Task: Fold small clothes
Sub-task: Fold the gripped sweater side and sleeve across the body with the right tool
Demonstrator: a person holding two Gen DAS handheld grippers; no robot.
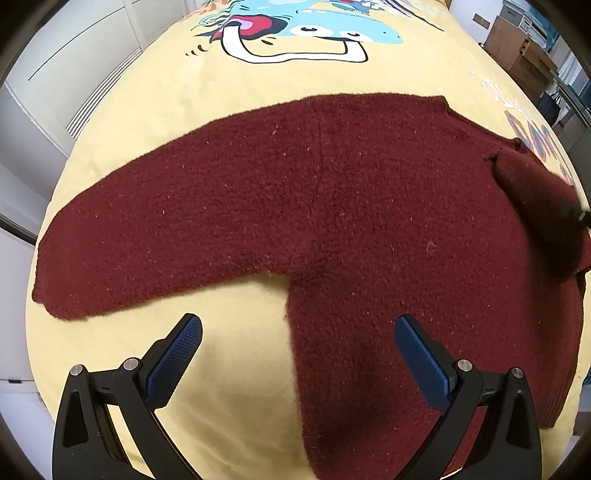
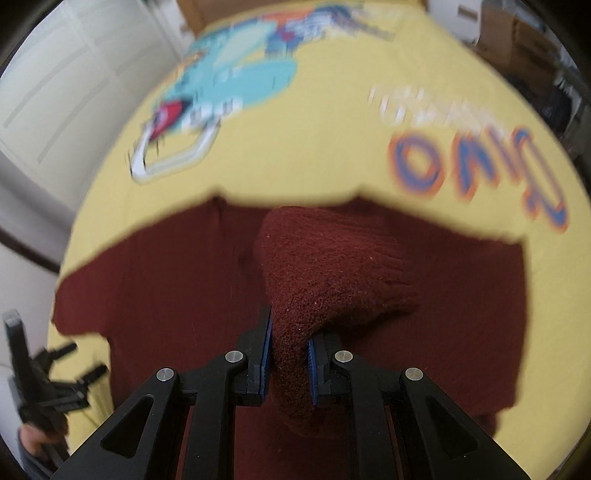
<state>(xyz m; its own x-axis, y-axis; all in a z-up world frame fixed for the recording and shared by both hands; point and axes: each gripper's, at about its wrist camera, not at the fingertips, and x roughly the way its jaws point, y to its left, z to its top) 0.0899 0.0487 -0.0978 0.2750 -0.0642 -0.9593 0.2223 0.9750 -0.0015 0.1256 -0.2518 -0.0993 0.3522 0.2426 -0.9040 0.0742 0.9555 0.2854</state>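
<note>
A dark red knitted sweater [image 1: 351,206] lies flat on a yellow printed bedspread [image 1: 221,369], one sleeve [image 1: 147,236] stretched out to the left. My left gripper [image 1: 297,347] is open and empty, hovering over the sweater's side edge below that sleeve. My right gripper [image 2: 290,345] is shut on the other sleeve [image 2: 325,273] and holds it lifted over the sweater's body [image 2: 166,295]. That lifted sleeve shows at the right edge of the left wrist view [image 1: 535,206]. The left gripper shows at the far left of the right wrist view [image 2: 44,376].
The bedspread [image 2: 314,147] carries a blue cartoon print [image 1: 314,33] and orange-blue lettering [image 2: 480,166]. White cabinets [image 1: 74,55] stand to the left of the bed. Brown furniture and boxes [image 1: 517,44] stand at the far right.
</note>
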